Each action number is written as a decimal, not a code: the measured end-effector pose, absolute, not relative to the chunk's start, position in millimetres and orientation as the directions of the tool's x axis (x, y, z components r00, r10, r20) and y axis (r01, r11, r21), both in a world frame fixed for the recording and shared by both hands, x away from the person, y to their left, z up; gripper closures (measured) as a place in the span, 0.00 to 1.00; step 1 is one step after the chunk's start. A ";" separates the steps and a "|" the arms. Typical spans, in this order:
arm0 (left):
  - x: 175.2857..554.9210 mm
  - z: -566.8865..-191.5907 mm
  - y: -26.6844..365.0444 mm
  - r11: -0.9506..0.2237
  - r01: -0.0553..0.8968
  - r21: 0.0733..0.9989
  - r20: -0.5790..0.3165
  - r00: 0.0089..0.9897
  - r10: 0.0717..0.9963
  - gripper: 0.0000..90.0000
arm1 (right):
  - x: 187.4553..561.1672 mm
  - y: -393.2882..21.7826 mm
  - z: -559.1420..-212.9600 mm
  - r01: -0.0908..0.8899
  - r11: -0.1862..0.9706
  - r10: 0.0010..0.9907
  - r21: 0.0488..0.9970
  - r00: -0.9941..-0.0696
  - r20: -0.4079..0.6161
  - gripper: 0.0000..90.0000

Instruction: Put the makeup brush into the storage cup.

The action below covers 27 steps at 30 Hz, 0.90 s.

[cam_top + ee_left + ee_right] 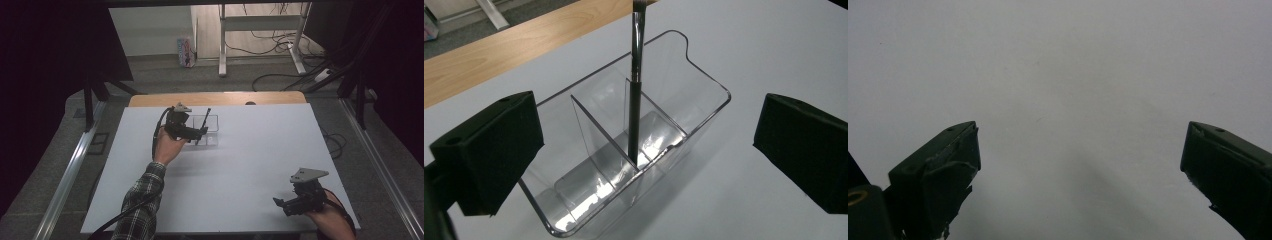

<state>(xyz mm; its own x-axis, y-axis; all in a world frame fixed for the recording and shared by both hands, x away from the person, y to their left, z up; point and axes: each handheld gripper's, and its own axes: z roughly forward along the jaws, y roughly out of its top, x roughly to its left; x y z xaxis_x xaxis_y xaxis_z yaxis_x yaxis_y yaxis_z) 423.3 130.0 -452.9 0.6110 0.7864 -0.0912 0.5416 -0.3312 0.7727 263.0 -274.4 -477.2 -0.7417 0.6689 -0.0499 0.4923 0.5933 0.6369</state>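
Standing the pen (636, 100) in the clear organizer (704, 85), my left tool (644, 165) gaped empty; retreat came next.

High view overhead facing forward, gripper views close, sharing white table (250, 150)

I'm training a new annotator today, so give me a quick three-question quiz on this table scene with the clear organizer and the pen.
1. True or false: the left hand-held gripper is clamped on the pen.
2. Where does the pen stand? A) flat on the table B) upright in a compartment of the clear organizer C) in the right hand-held gripper
3. How do the right hand-held gripper's jaws stand?

Key
1. False: its jaws are wide apart, clear of the pen.
2. B
3. Open, nothing between them, over bare table.
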 end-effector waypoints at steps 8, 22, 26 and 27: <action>418.3 -451.0 132.2 -0.349 0.531 0.772 -0.072 0.619 0.782 0.00 | 263.1 -275.4 -476.7 0.488 0.588 0.658 0.645 -0.752 -0.030 0.01; 403.5 -447.7 143.0 -0.350 0.519 0.780 -0.076 0.633 0.770 0.00 | 263.3 -275.0 -477.1 0.488 0.591 0.656 0.642 -0.755 -0.029 0.01; 398.7 -447.4 145.5 -0.346 0.517 0.783 -0.083 0.638 0.766 0.00 | 263.5 -275.1 -477.2 0.491 0.590 0.656 0.641 -0.754 -0.027 0.01; 397.3 -447.6 145.7 -0.347 0.518 0.782 -0.083 0.638 0.766 0.00 | 263.5 -275.1 -477.2 0.491 0.589 0.657 0.641 -0.754 -0.027 0.01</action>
<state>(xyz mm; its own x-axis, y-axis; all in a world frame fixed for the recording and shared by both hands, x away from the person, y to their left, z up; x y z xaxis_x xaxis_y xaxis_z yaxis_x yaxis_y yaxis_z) 397.3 145.7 -447.6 0.6379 0.7656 -0.0832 0.5184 -0.3470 0.7816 263.5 -275.1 -477.2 -0.7536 0.6567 -0.0265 0.4911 0.5894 0.6414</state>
